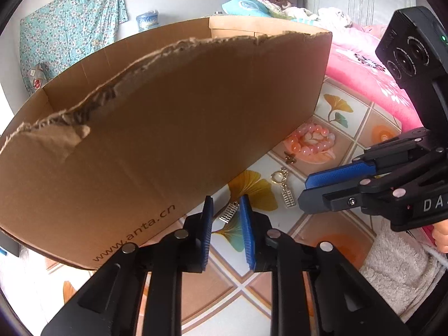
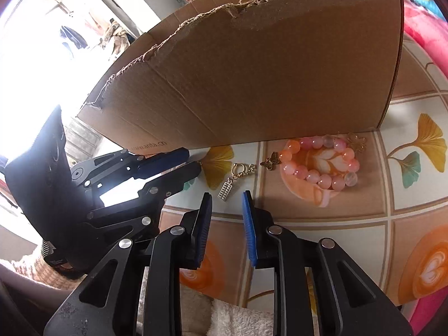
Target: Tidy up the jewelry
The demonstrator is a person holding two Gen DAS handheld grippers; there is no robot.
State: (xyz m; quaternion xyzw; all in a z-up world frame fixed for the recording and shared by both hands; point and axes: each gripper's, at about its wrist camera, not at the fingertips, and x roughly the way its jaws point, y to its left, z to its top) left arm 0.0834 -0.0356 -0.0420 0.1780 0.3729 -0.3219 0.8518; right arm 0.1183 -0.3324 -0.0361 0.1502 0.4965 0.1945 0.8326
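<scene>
Both grippers, left (image 1: 225,205) and right (image 2: 226,200), hung empty, jaws narrowly apart, near abacus charm (image 2: 225,190); next: pinch charm, lift into box (image 2: 252,78)

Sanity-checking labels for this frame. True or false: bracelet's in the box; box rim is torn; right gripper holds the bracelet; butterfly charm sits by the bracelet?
The bracelet is in the cardboard box: false, it lies on the tablecloth outside it.
The box's rim is torn: true.
The right gripper holds the bracelet: false, its jaws are empty.
A butterfly charm lies beside the bracelet: true.
</scene>
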